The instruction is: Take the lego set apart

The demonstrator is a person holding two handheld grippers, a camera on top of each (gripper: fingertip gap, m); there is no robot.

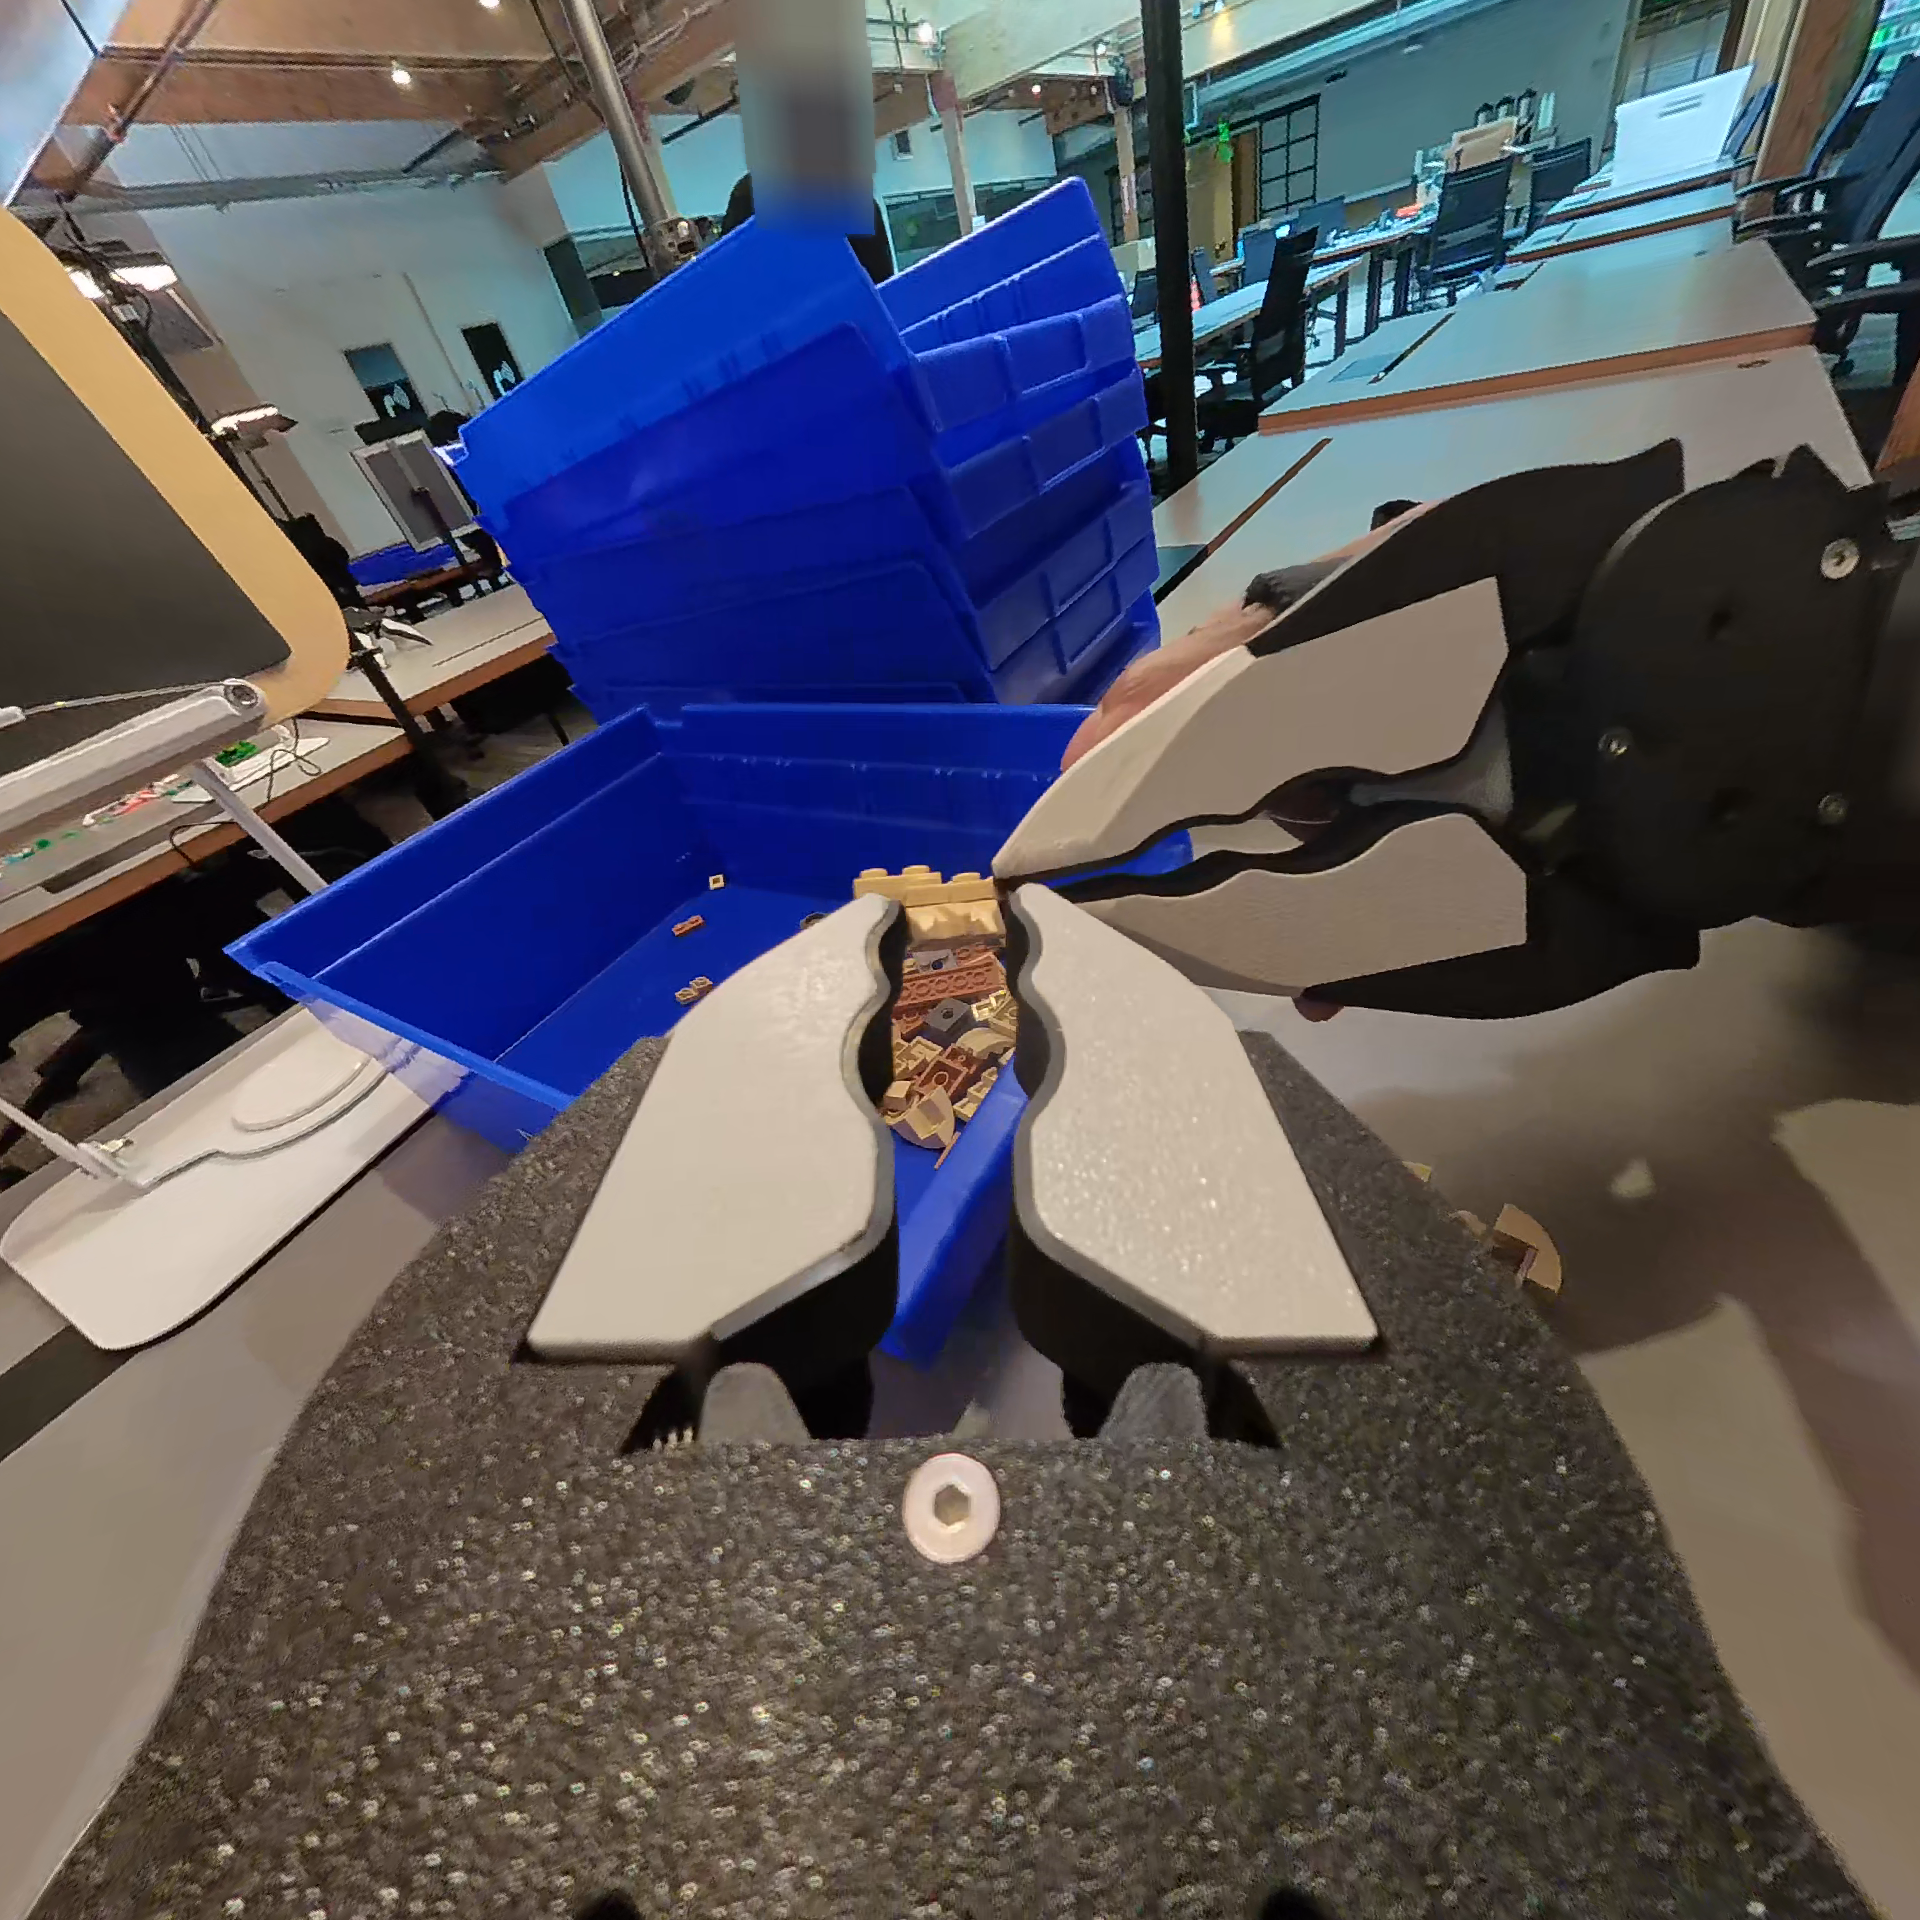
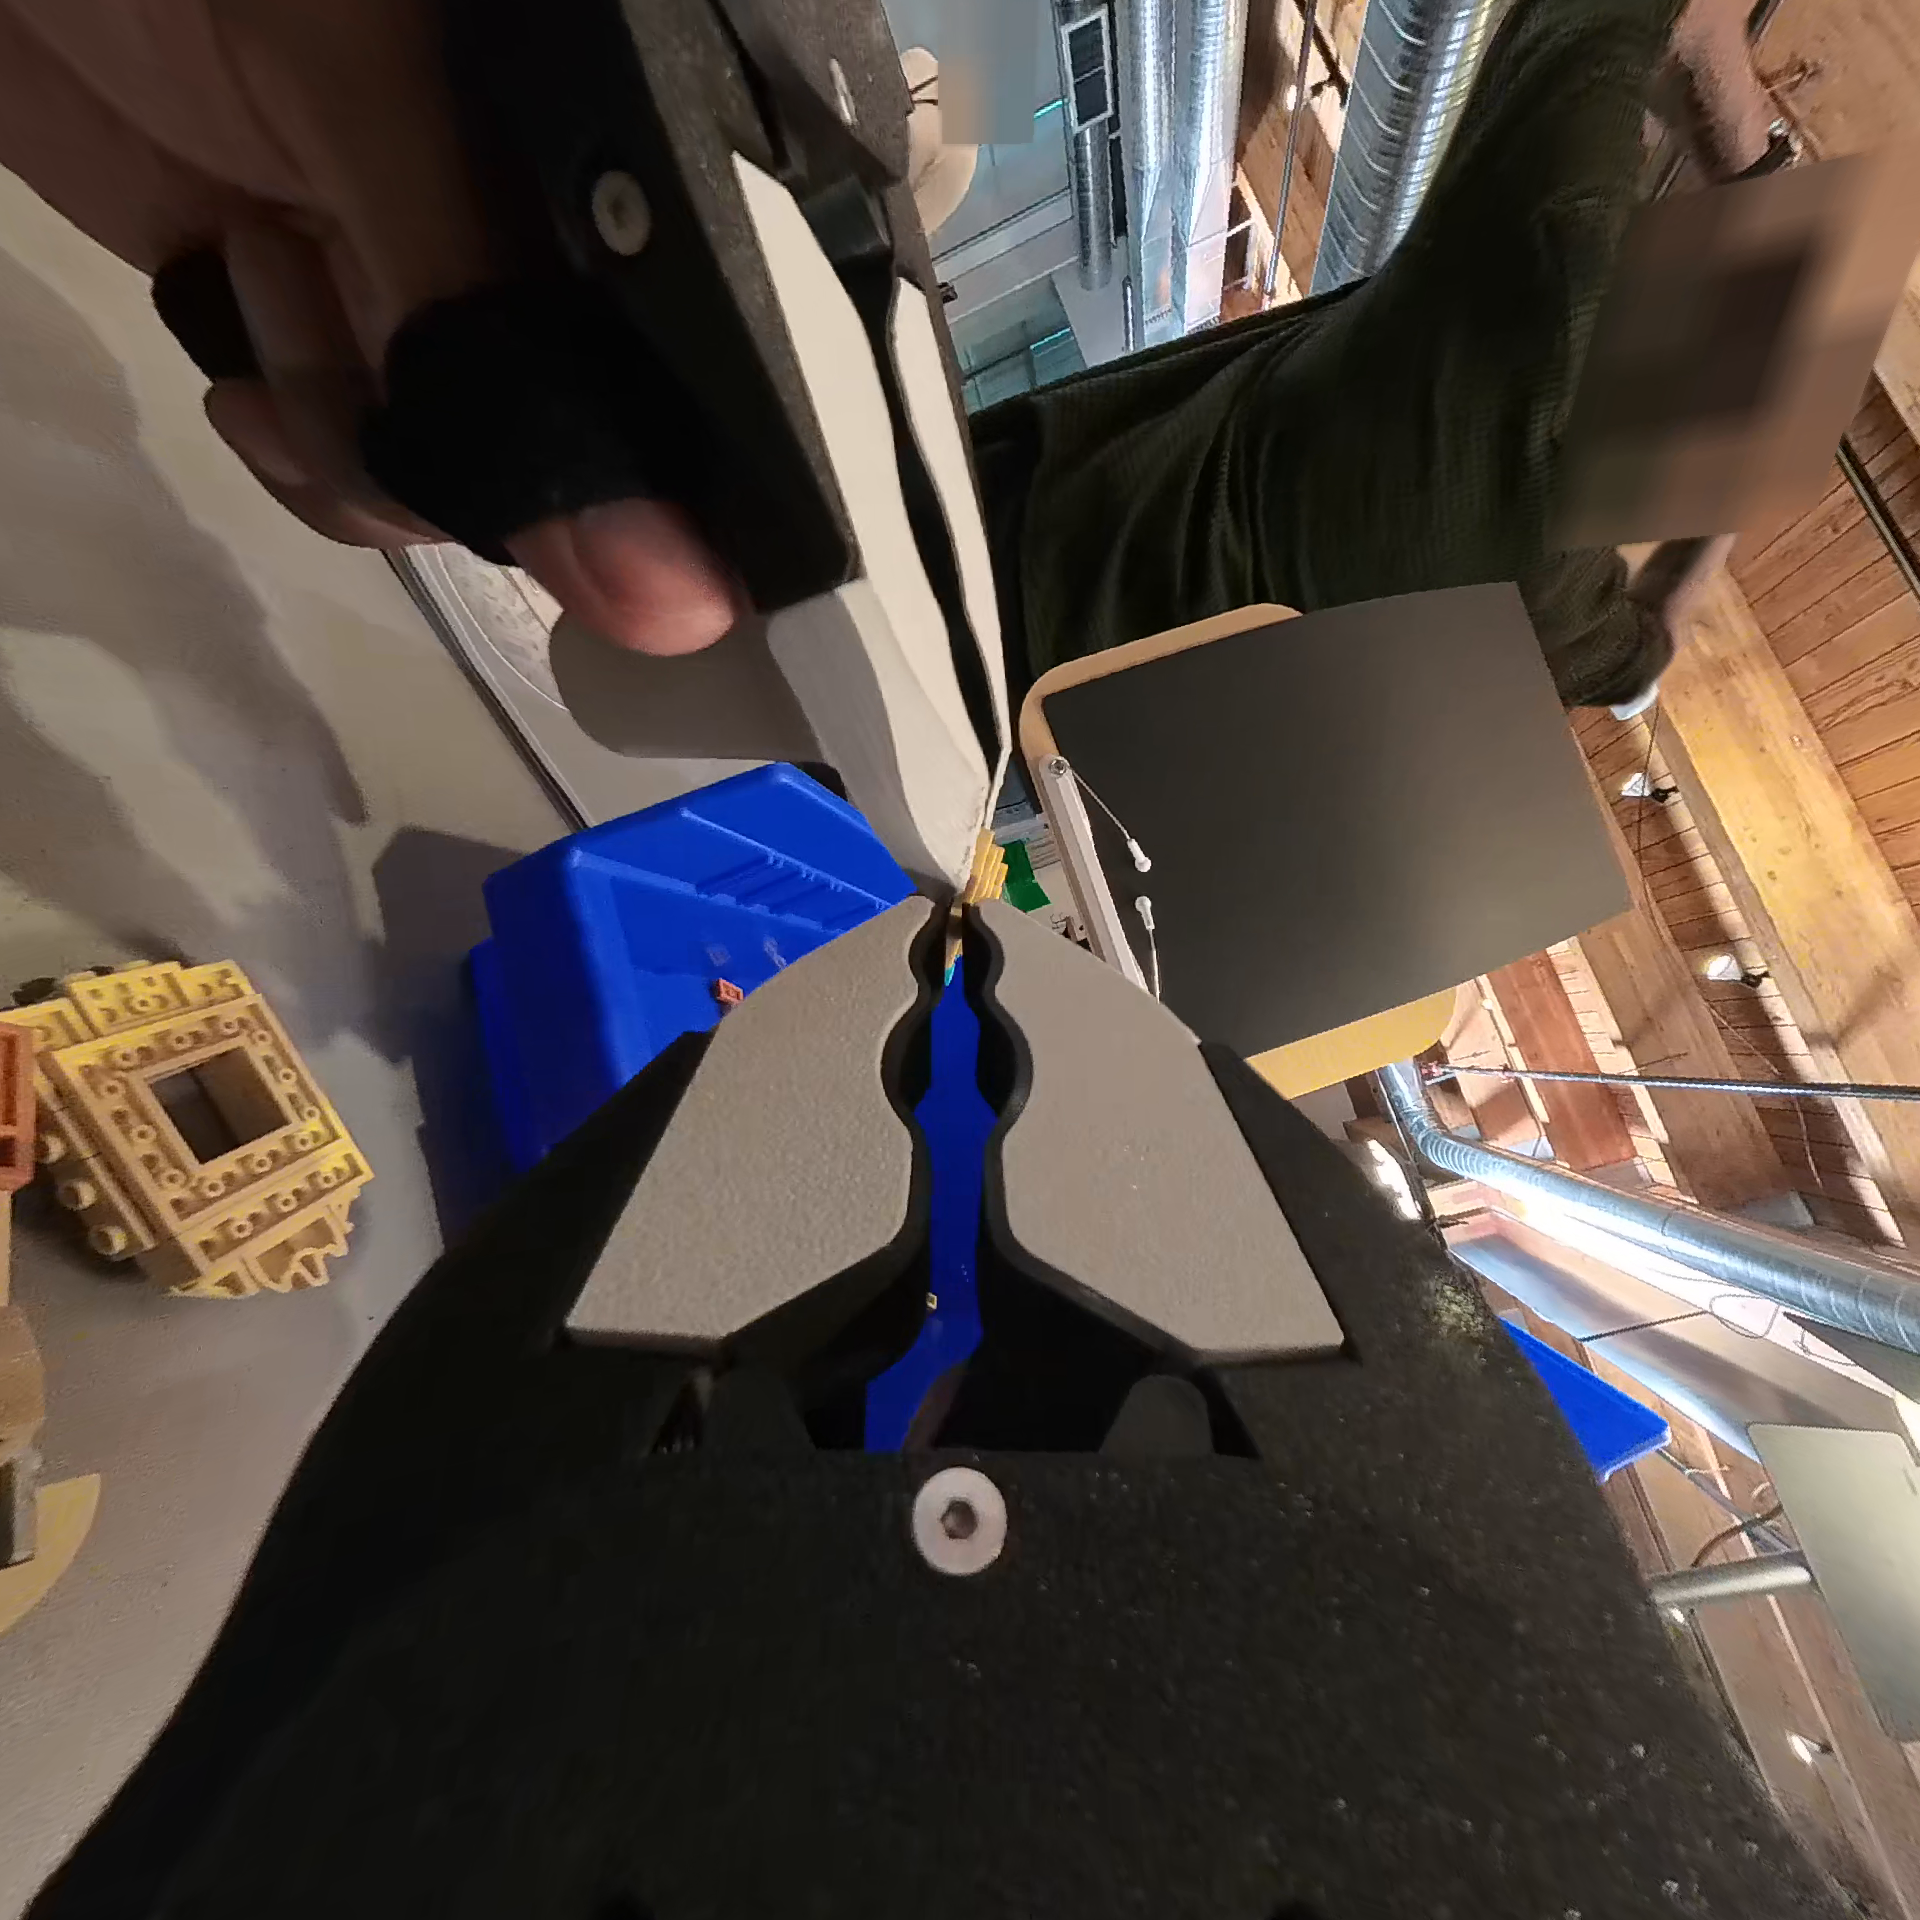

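My left gripper (image 1: 951, 914) is shut on a small tan brick assembly (image 1: 940, 899) and holds it above an open blue bin (image 1: 436, 935). My right gripper (image 1: 1003, 878) comes in from the right. Its tips are closed on the right edge of the same assembly. In the right wrist view my right gripper (image 2: 956, 920) pinches a thin tan part at its tips. The tan assembly (image 2: 992, 868) sits just beyond, where the left gripper (image 2: 987, 821) reaches down from above. A pile of brown and tan bricks (image 1: 945, 1049) lies in the bin below.
A tilted stack of blue bins (image 1: 779, 499) stands behind the open bin. A dark screen on a stand (image 1: 104, 540) is at the left. A square tan brick build (image 2: 197, 1132) sits on the grey table. Loose tan pieces (image 1: 1527, 1247) lie at the right. Only a small space, under 4 cm, lies between the two pairs of fingers.
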